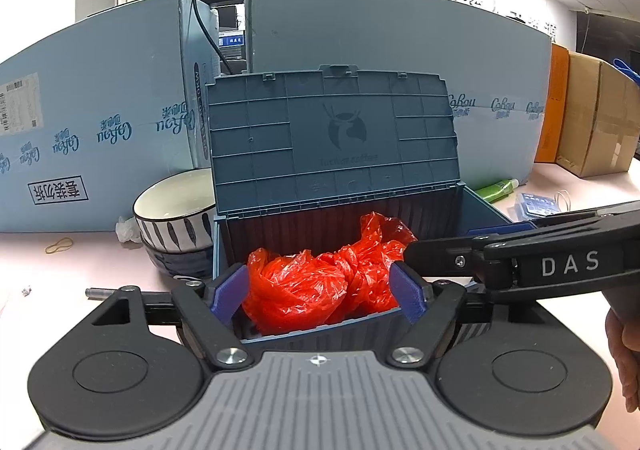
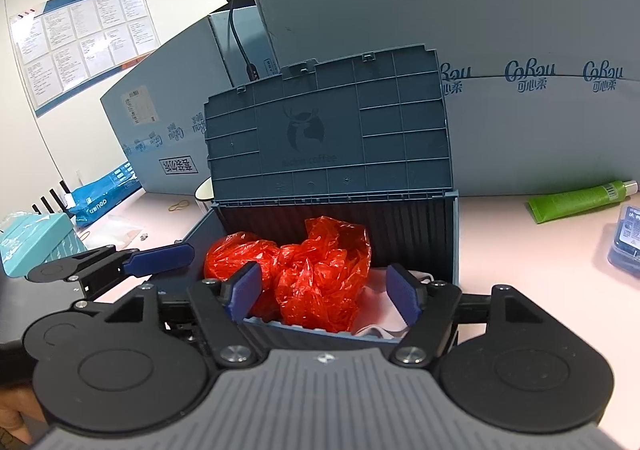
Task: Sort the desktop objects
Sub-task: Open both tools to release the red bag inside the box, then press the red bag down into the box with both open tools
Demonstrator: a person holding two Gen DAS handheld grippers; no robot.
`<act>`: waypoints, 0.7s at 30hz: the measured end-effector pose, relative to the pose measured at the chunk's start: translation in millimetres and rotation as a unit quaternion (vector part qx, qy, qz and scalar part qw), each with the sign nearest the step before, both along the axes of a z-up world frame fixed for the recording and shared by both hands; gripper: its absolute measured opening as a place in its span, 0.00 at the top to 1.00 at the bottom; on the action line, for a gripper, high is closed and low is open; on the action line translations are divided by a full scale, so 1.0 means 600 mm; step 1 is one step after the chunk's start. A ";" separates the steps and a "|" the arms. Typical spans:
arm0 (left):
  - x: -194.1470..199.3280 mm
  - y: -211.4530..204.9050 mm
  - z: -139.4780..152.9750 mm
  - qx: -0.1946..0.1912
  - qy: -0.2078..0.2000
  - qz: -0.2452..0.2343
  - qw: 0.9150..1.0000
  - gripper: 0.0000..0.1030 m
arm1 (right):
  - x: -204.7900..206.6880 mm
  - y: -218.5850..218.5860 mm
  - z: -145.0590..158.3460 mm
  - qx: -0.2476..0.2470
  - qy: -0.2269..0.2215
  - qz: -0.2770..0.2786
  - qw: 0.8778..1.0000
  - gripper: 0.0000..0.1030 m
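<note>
Storage box (image 1: 340, 334) lid (image 1: 332, 134) shows deer logo, cartons (image 1: 100, 118) read "CoRou"

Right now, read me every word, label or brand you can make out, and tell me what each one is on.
"DAS": on the right gripper's black arm.
"CoRou" with "可心柔", repeated: on the light blue cartons.
"招聘信息栏": heading the wall notice board; its sheets are too small.
"deli": on the blue packet.
Deer logo's caption inside the storage box lid: too blurred.

Both wrist cameras look forward and slightly down along their fingers, close to the open blue box (image 1: 336, 186), the left from its left side, the right from its right. Both share the red bag (image 2: 296, 270) and raised lid (image 2: 326, 130).
</note>
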State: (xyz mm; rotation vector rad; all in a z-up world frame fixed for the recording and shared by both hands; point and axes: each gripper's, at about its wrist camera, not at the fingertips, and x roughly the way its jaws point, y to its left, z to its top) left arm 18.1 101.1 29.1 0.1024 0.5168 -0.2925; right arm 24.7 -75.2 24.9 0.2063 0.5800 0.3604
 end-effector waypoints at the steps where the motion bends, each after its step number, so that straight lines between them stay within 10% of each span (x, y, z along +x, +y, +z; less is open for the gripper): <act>1: 0.000 0.001 0.000 0.000 0.000 0.002 1.000 0.24 | 0.000 0.000 0.000 0.000 0.000 0.000 1.000 0.30; 21: -0.001 -0.017 0.003 0.014 -0.008 -0.004 1.000 0.14 | -0.006 0.008 0.013 -0.018 -0.036 0.014 0.999 0.18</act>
